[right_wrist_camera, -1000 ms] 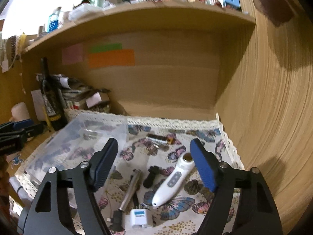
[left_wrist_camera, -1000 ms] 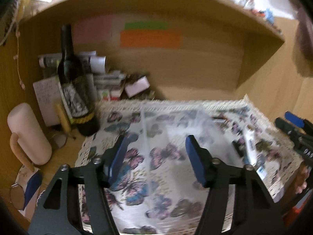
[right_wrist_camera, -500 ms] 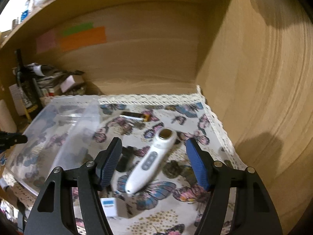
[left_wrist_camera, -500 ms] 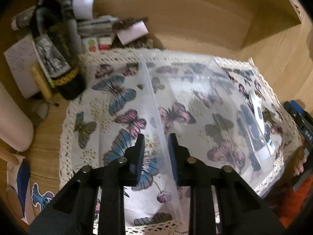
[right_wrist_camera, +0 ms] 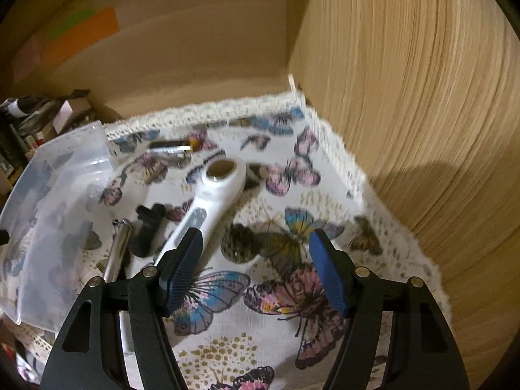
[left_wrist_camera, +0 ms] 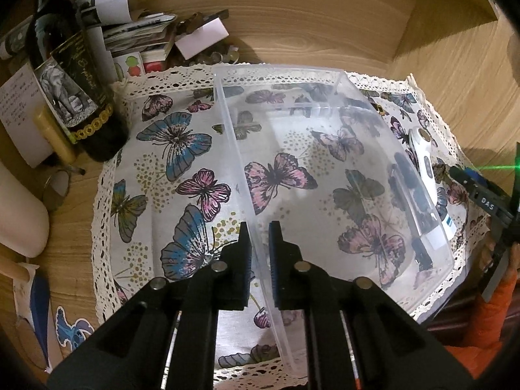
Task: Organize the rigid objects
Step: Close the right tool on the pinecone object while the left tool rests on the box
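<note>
A clear plastic bin (left_wrist_camera: 325, 169) stands on the butterfly cloth (left_wrist_camera: 169, 149); it also shows at the left of the right wrist view (right_wrist_camera: 58, 195). My left gripper (left_wrist_camera: 259, 247) is shut on the bin's near left wall. My right gripper (right_wrist_camera: 255, 269) is open and empty, low over the cloth, its left finger beside a white handheld device (right_wrist_camera: 211, 201). A black part (right_wrist_camera: 146, 230), a metal rod (right_wrist_camera: 118, 247) and a battery (right_wrist_camera: 172, 145) lie left of and behind the device. The device also shows past the bin's right wall (left_wrist_camera: 424, 152).
A dark wine bottle (left_wrist_camera: 74, 91), papers and boxes (left_wrist_camera: 136, 42) crowd the back left corner. A cream cylinder (left_wrist_camera: 19, 214) lies at the left. A wooden side wall (right_wrist_camera: 422, 97) stands close on the right. The right gripper shows at the right edge (left_wrist_camera: 487, 198).
My left gripper closed onto the bin's wall and tipped down over it. My right gripper moved forward and down toward the white device, staying open.
</note>
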